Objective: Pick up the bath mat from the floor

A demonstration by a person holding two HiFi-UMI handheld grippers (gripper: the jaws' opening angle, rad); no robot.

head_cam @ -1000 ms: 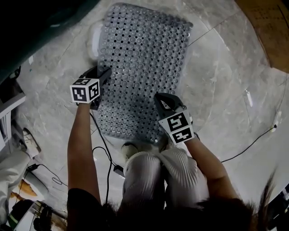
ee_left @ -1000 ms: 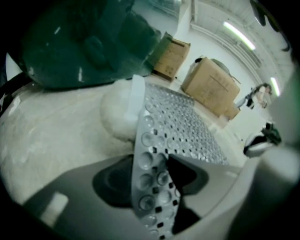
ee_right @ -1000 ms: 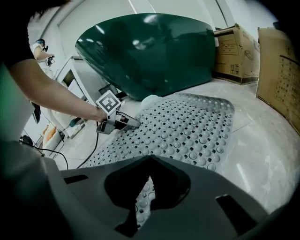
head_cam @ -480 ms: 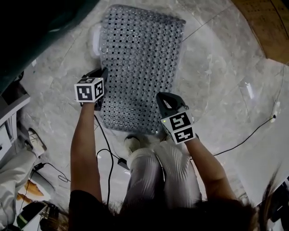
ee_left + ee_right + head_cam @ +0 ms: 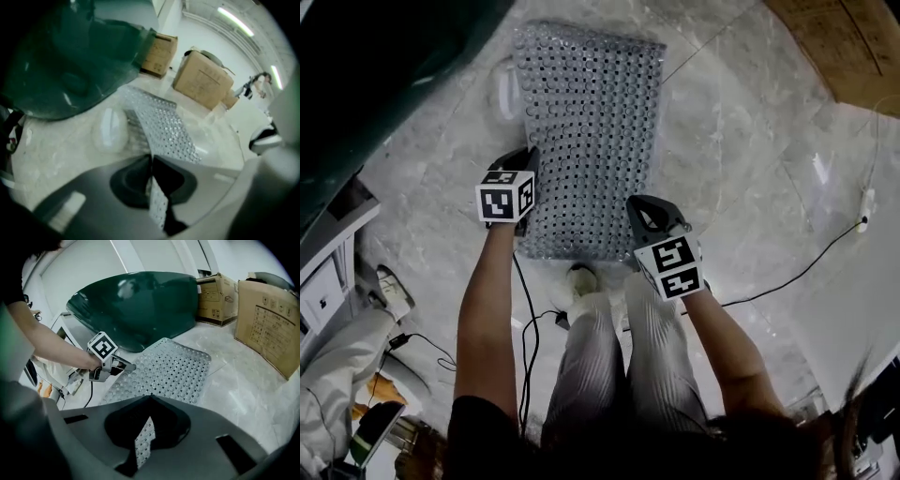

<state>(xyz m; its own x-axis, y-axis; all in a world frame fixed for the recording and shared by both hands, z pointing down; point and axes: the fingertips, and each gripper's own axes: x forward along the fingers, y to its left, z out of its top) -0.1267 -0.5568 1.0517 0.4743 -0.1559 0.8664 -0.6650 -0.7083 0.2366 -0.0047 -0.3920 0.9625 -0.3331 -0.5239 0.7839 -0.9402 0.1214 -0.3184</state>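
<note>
clamping bath mat edge: left tool, right tool

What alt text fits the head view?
A person's left tongs, which have just been closing, and right tongs both clamp the near end of a gray perforated bath mat over a marble floor, seen from above.

The person wears a dark top with short sleeves, pale ribbed trousers and a light shoe. The left gripper and the right gripper have dark grey bodies with smooth, rounded shells. Each one carries a white cube with black square markers on its faces.
</note>
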